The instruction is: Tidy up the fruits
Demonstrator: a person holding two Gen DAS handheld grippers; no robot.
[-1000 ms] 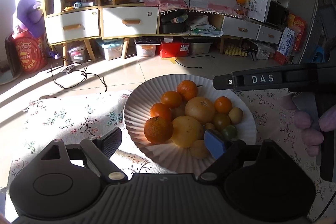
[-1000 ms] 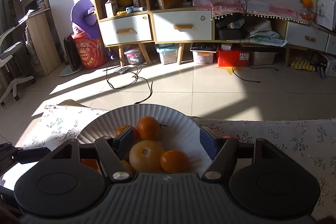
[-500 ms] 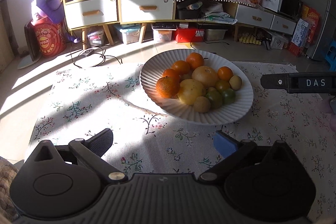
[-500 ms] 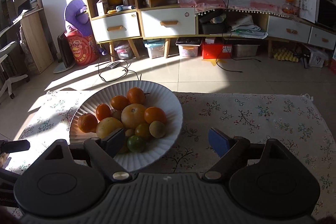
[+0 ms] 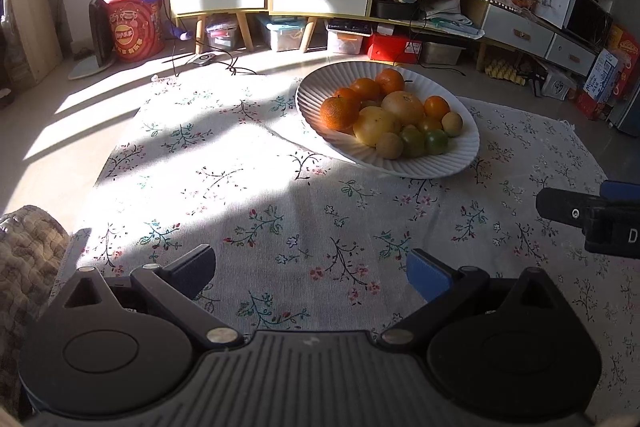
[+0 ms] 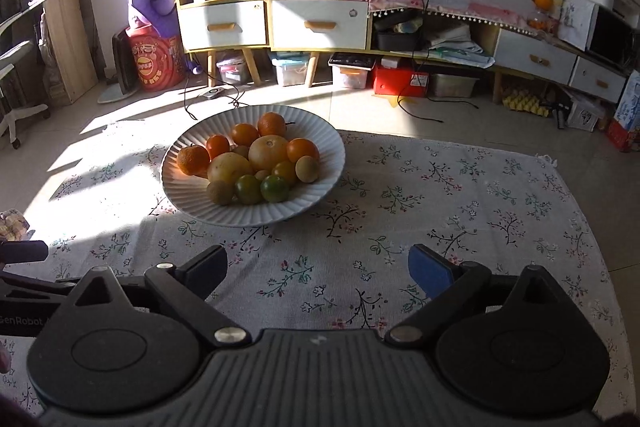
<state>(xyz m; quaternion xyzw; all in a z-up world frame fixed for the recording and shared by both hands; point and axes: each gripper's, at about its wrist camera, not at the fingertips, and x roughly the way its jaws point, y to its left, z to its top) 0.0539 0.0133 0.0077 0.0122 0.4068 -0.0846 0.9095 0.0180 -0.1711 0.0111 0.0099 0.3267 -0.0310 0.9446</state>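
All fruit sits heaped in the white ribbed plate [image 6: 320, 183], which rests on the floral tablecloth [image 6: 440, 195], toward its far side. Oranges [image 6: 271, 124] at the back, two pale grapefruit-like ones [image 6: 268, 151] in the middle, small green ones [image 6: 274, 188] and brownish ones at the front rim. Nothing loose on the cloth, so we judge the sorting done or close to it; the heap keeps round fruit from rolling.

Our left gripper [image 5: 310, 269] has its jaws spread wide with only cloth between them. Our right gripper [image 6: 318, 265] is the same: spread, nothing held. Both hang over the near part of the cloth, well apart from the plate, pointing down toward it. In the left view the right gripper's finger shows at the right edge [image 5: 576, 213], off to the side of the plate.

Versus a second ago: both grippers were right at the plate then, fingers flanking the fruit. Now we've pulled both back, so the plate looks smaller and farther off in each view. Jaws on both have just been opening, the right later than the left, nothing between them. Plate and fruit layout look unchanged. Reads as release and retreat.
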